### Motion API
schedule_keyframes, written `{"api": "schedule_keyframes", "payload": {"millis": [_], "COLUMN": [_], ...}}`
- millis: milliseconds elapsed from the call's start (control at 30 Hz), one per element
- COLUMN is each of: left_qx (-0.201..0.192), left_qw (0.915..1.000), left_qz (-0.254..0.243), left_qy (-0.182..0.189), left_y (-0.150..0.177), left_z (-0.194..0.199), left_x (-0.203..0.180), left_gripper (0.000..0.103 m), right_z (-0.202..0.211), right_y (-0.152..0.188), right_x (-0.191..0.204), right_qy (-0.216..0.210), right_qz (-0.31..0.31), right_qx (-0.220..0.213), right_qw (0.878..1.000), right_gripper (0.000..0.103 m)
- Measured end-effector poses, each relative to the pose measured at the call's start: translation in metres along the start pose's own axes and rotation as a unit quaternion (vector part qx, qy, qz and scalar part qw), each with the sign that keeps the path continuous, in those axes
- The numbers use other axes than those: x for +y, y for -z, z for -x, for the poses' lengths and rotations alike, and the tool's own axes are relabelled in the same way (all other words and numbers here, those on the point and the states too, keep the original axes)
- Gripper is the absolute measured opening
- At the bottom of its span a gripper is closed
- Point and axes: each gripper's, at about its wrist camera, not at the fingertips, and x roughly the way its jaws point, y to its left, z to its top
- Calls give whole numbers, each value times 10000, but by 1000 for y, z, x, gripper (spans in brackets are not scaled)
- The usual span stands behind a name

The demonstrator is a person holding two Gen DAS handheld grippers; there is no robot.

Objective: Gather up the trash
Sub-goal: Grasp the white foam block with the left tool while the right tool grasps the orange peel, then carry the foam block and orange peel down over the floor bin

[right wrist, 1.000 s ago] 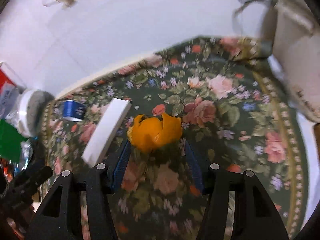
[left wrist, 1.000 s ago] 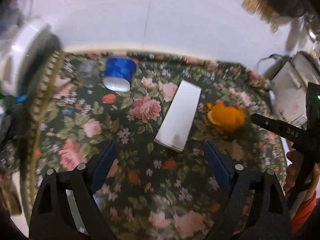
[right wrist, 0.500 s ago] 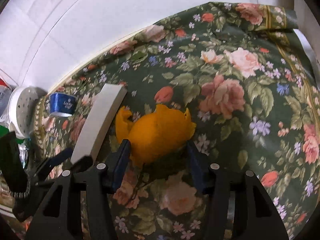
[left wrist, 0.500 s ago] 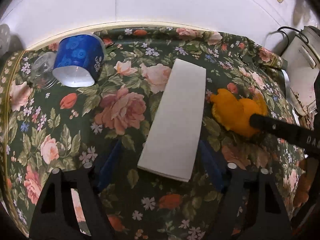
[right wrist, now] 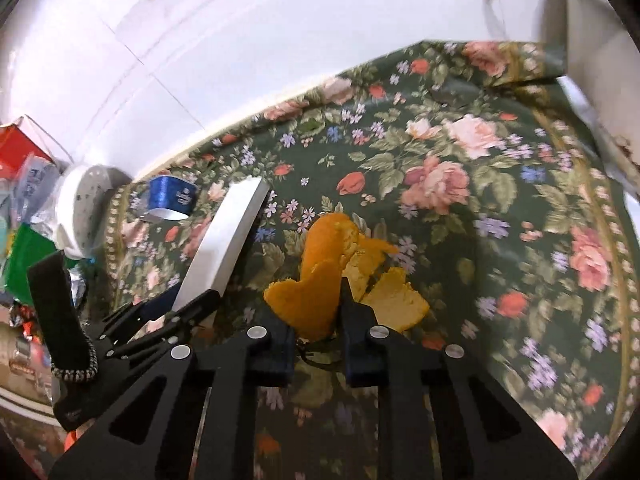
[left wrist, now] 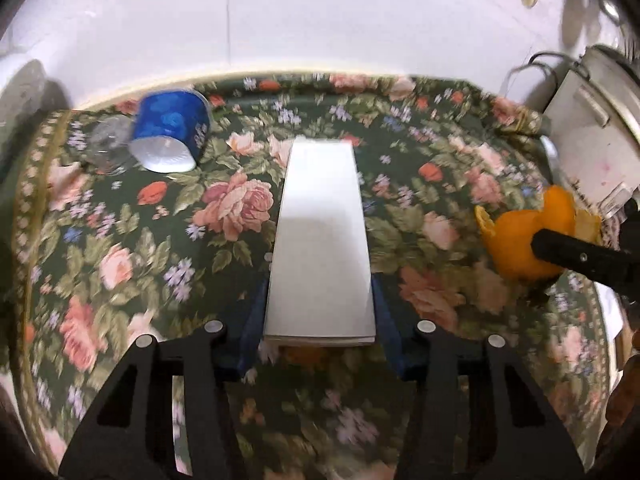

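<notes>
A long white box lies on the floral tablecloth. My left gripper is shut on its near end, both blue pads against its sides. The box also shows in the right wrist view. An orange peel sits squeezed between the pads of my right gripper, which is shut on it and holds it a little above the cloth. The peel also shows at the right of the left wrist view. A blue yogurt cup lies on its side at the back left.
A clear plastic lid lies beside the blue cup. A white appliance stands at the table's right edge. A white round container and colourful packets crowd the left. A white wall backs the table.
My left gripper moved forward and closed on the white box. My right gripper closed on the orange peel and lifted it to the right.
</notes>
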Motion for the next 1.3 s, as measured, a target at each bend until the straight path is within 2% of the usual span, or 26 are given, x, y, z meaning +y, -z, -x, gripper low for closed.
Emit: {"api": "schedule_keyframes", "payload": {"millis": [267, 533, 767, 1000, 1300], "left_qx": [-591, -1202, -1465, -1563, -1514], "left_qw": [9972, 9875, 9827, 9827, 9863], "left_qz": [338, 765, 756, 701, 471], "left_qy": [-311, -682, -848, -697, -456], "left_y": [21, 71, 116, 166, 251], "left_z": [80, 167, 230, 280, 324], "left_x": [-29, -75, -109, -112, -87], "left_gripper": [50, 50, 50, 50, 50], "right_z": [76, 154, 206, 240, 255], "right_y": [21, 49, 79, 123, 210], "right_x": [-18, -26, -24, -14, 24], "right_qy": [-176, -374, -591, -656, -447], "right_qz": [166, 743, 943, 886, 561], "right_qx": [-293, -459, -642, -801, -785], "right_qw": [9993, 9955, 9917, 9907, 9943], "right_gripper": [15, 15, 15, 15, 15]}}
